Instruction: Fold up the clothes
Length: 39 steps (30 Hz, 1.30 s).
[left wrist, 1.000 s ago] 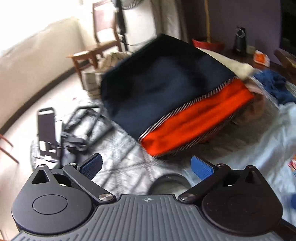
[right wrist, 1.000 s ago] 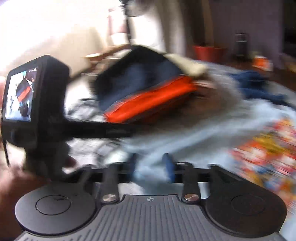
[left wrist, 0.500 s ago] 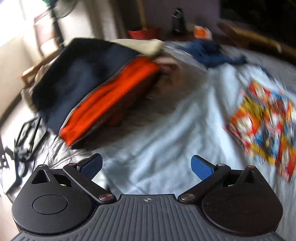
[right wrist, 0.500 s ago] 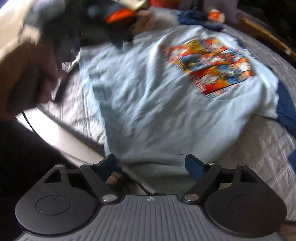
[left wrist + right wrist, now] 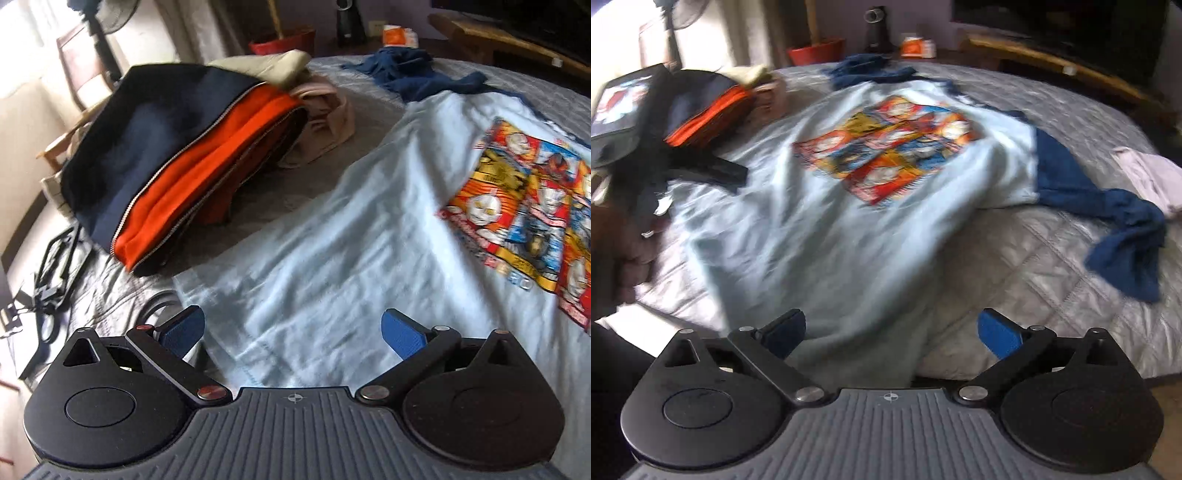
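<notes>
Left tongs and right tongs both hang spread and empty over the near hem of the T-shirt, which lies flat (print up) on the bed; a bag, seemingly stuffed with clothes, sits beside it.

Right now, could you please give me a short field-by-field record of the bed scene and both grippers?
garment: light blue T-shirt spread flat, comic print facing up
surface: grey quilted bedspread
sleeve: navy sleeve trailing to the right
stack: navy and orange folded clothes beyond the shirt's left side
left gripper: open, at the hem
right gripper: open, at the hem
</notes>
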Each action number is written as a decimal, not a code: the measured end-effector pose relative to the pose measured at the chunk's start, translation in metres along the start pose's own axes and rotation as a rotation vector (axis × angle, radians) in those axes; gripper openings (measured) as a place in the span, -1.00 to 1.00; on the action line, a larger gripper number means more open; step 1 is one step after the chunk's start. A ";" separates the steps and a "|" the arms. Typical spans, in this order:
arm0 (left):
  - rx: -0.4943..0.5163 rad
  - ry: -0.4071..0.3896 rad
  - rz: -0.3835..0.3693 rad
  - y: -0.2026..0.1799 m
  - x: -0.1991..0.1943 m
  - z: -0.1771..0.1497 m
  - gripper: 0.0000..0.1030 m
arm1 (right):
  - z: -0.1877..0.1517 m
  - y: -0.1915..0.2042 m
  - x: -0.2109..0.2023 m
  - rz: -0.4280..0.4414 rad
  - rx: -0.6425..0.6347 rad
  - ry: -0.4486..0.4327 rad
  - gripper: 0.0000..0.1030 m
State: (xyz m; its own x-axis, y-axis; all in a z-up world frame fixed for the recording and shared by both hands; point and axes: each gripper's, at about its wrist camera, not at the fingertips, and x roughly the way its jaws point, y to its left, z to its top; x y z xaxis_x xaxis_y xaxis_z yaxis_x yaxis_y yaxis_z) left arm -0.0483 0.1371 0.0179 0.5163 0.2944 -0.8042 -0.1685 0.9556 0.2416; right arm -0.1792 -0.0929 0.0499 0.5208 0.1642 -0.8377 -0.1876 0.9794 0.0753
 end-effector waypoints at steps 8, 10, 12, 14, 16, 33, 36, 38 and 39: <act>0.046 0.008 0.017 -0.012 0.003 -0.001 0.99 | -0.009 -0.016 -0.003 0.049 0.079 0.064 0.27; 0.020 0.030 -0.005 -0.009 0.003 -0.001 0.99 | -0.011 -0.020 -0.003 0.061 0.099 0.081 0.23; -0.004 0.054 -0.028 -0.006 0.002 -0.001 0.99 | -0.013 -0.024 -0.004 0.073 0.119 0.097 0.32; -0.017 0.068 -0.061 -0.003 -0.004 -0.002 0.99 | -0.014 -0.028 -0.008 0.090 0.144 0.101 0.74; -0.020 0.052 -0.097 -0.002 -0.015 -0.005 0.99 | -0.013 -0.033 -0.021 0.120 0.184 0.070 1.00; 0.215 -0.107 -0.153 -0.037 -0.100 -0.030 0.99 | -0.075 -0.093 -0.100 0.068 0.401 -0.133 0.92; 0.227 -0.096 -0.111 -0.049 -0.097 -0.025 0.99 | -0.072 -0.111 -0.101 0.068 0.476 -0.147 1.00; 0.241 -0.112 -0.097 -0.055 -0.096 -0.022 0.99 | -0.071 -0.125 -0.092 0.113 0.572 -0.110 1.00; 0.245 -0.123 -0.098 -0.057 -0.095 -0.021 0.99 | -0.070 -0.130 -0.087 0.126 0.612 -0.095 1.00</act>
State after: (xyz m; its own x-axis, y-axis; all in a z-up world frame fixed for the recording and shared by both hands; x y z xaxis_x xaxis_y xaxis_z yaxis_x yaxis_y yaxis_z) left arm -0.1049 0.0544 0.0692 0.6206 0.1856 -0.7618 0.0867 0.9494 0.3020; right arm -0.2588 -0.2429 0.0755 0.6025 0.2645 -0.7530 0.2434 0.8377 0.4890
